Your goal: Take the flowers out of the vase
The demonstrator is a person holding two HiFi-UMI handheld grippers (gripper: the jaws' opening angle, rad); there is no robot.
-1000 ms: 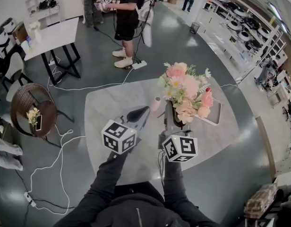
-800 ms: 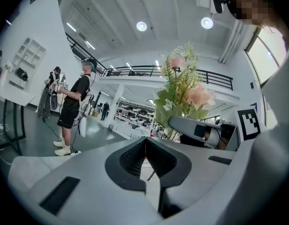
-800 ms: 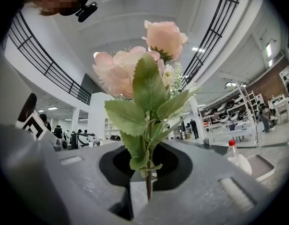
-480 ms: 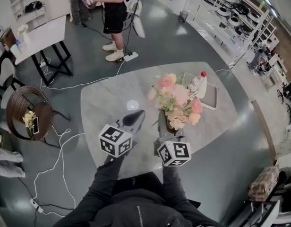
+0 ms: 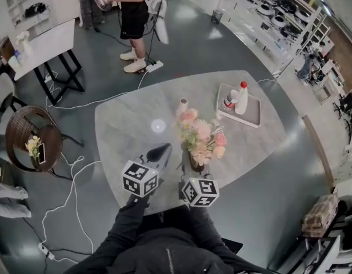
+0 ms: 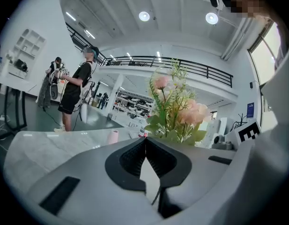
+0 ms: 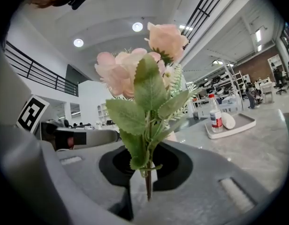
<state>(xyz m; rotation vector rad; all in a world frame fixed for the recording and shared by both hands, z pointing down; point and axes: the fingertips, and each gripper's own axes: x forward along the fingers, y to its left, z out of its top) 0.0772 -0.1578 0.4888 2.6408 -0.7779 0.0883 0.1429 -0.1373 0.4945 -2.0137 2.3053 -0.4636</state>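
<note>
**Since a second ago, the pink-and-cream flower bouquet (image 5: 200, 137) and both grippers have sunk towards the grey marble table's (image 5: 124, 124) near edge.**

The left gripper's (image 5: 159, 152) own view shows its jaws tip to tip and empty. Only the right gripper's (image 7: 147, 170) view shows its jaws clamped on the bouquet's green stem, which the head view hides. A small pink cylinder (image 5: 183, 104) stands behind, apart. The red label on the bottle (image 7: 215, 117) is unreadable.

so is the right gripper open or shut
shut on the flowers: the right gripper has its jaws pressed on the stem
</note>
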